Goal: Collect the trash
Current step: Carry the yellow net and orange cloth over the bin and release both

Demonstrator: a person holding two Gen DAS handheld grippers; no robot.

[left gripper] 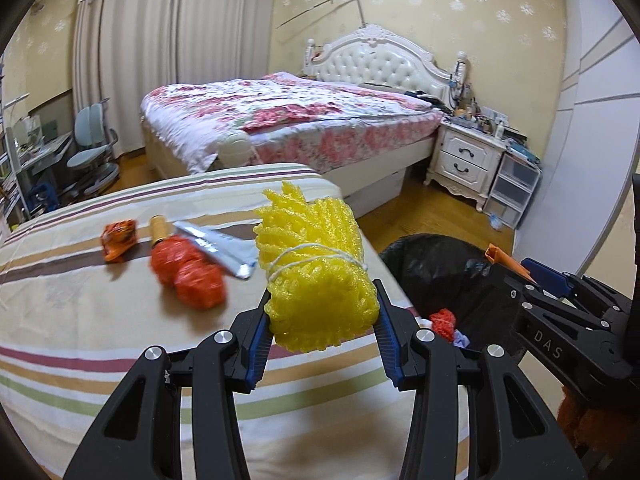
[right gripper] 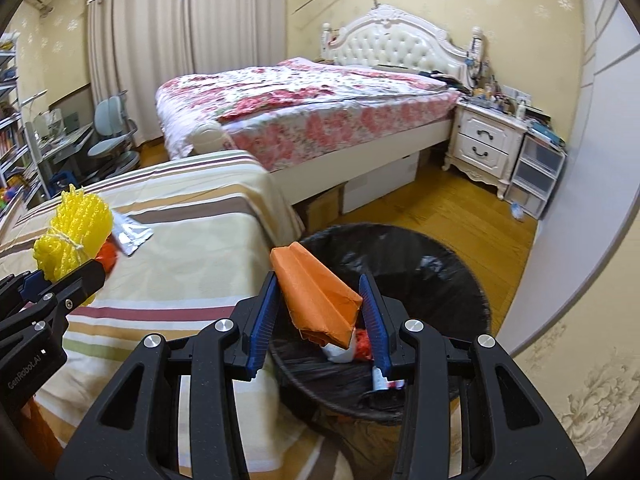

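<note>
My left gripper is shut on a yellow foam net bundle tied with white string, held above the striped table. My right gripper is shut on a folded orange paper and holds it over the black-lined trash bin. The bin holds a red mesh scrap, white scraps and a tube. On the table lie an orange mesh ball, a crumpled orange wrapper, a silver tube and a small brown bottle. The right gripper shows at the right of the left wrist view.
A floral bed stands behind the table, with a white nightstand and plastic drawers to its right. A desk and blue chair are at far left. Wood floor lies around the bin.
</note>
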